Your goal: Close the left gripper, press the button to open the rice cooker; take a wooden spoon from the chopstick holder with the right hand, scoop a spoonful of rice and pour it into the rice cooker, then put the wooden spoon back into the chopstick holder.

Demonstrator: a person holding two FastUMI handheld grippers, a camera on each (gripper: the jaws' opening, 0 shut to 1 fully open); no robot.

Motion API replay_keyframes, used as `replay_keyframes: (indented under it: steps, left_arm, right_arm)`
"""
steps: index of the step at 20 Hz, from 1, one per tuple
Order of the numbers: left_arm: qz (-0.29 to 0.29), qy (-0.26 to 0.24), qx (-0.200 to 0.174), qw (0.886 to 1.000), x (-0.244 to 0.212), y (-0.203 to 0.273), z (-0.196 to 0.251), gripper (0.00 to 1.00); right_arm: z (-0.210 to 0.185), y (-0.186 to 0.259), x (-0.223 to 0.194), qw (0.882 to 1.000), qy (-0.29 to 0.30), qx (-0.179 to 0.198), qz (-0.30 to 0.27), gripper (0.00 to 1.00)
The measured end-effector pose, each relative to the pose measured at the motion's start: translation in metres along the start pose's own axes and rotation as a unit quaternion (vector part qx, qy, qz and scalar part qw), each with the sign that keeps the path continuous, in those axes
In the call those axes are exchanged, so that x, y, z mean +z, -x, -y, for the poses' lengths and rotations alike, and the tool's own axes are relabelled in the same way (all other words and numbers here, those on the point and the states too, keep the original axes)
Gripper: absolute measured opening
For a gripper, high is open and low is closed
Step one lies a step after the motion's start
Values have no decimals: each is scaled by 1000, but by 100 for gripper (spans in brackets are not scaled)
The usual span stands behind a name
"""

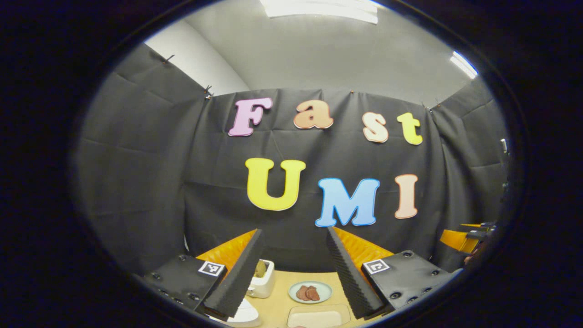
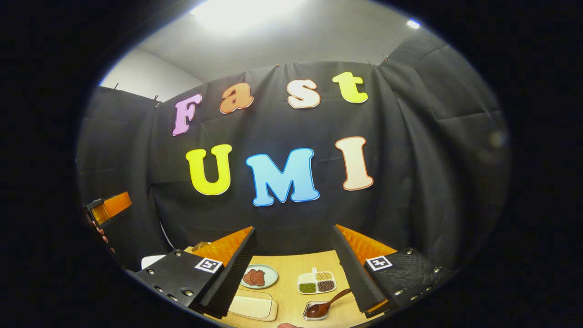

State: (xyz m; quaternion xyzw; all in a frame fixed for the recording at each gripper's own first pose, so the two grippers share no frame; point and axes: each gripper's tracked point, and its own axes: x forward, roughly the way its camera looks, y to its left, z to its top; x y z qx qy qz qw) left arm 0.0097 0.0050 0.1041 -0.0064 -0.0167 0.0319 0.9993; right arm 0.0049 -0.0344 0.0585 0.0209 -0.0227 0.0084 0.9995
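Here, you hold both grippers high above a light wooden table (image 2: 291, 278), each aimed at the booth's black cloth wall. In the left gripper view, your left gripper (image 1: 294, 273) has its fingers spread wide with nothing between them; beyond lie a white toaster (image 1: 263, 280), a pale plate of reddish-brown slices (image 1: 310, 292) and a cream rectangular tray (image 1: 319, 315), while a rounded white object (image 1: 243, 315), perhaps the rice cooker, peeks out at the bottom edge. In the right gripper view, your right gripper (image 2: 294, 273) is likewise wide open and empty; a divided dish of grains (image 2: 317, 281) sits beyond it, and a brown spoon (image 2: 325, 304) rests in a small metal tray (image 2: 315, 312) just beside its right finger. The chopstick holder cannot be made out.
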Motion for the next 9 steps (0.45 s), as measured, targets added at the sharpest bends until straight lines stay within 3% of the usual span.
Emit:
replay_keyframes:
  steps: [5,7,9]
  left_arm:
    - [-13,1,-34,999,-15,-1,17,95]
    - [-23,2,-38,999,-25,-3,12,92]
    - [-27,8,-41,999,-32,-5,5,95]
  right_arm:
    - [-3,12,14,1000,16,-12,14,99]
    - [-5,17,15,1000,17,-18,14,99]
    - [-6,19,12,999,17,-25,13,99]
